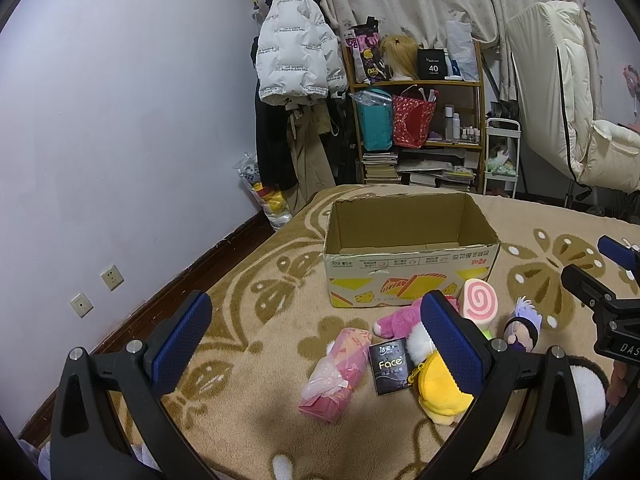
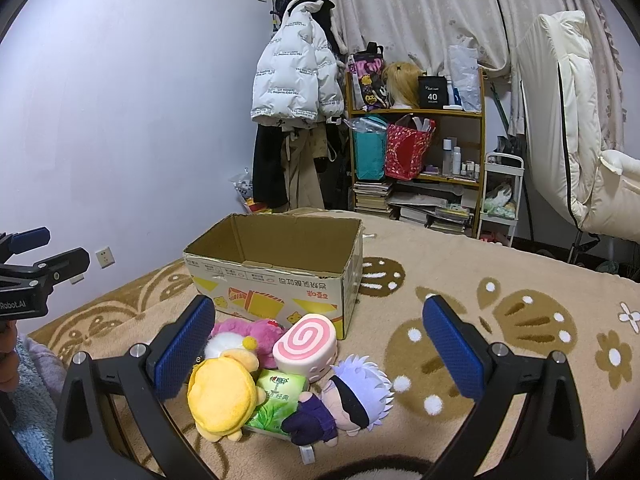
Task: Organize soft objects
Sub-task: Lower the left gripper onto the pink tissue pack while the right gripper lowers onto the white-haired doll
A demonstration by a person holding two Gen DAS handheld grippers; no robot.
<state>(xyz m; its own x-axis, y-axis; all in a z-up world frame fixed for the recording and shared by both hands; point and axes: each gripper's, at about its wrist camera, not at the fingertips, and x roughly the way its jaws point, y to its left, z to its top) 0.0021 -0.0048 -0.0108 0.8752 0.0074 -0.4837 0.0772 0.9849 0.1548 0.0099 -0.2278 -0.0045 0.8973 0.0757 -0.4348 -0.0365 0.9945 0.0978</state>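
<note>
An open cardboard box (image 1: 412, 268) (image 2: 280, 276) stands on the bed, with nothing visible inside. In front of it lie a pink swirl cushion (image 1: 480, 303) (image 2: 306, 344), a pink plush (image 1: 396, 322) (image 2: 256, 330), a yellow plush (image 1: 440, 394) (image 2: 224, 398), a white-haired doll (image 1: 522, 326) (image 2: 356, 392), a green tissue pack (image 2: 276, 404), a black "Face" tissue pack (image 1: 390, 366) and a pink tissue pack (image 1: 338, 374). My left gripper (image 1: 316, 344) is open above the tissue packs. My right gripper (image 2: 320, 356) is open above the doll and cushion.
A beige patterned blanket (image 1: 256, 292) (image 2: 500, 320) covers the bed. The wall (image 1: 120, 120) runs along the left. Behind stand a coat rack with a white jacket (image 1: 296, 56), a cluttered shelf (image 1: 420, 120) and a white chair (image 1: 580, 120).
</note>
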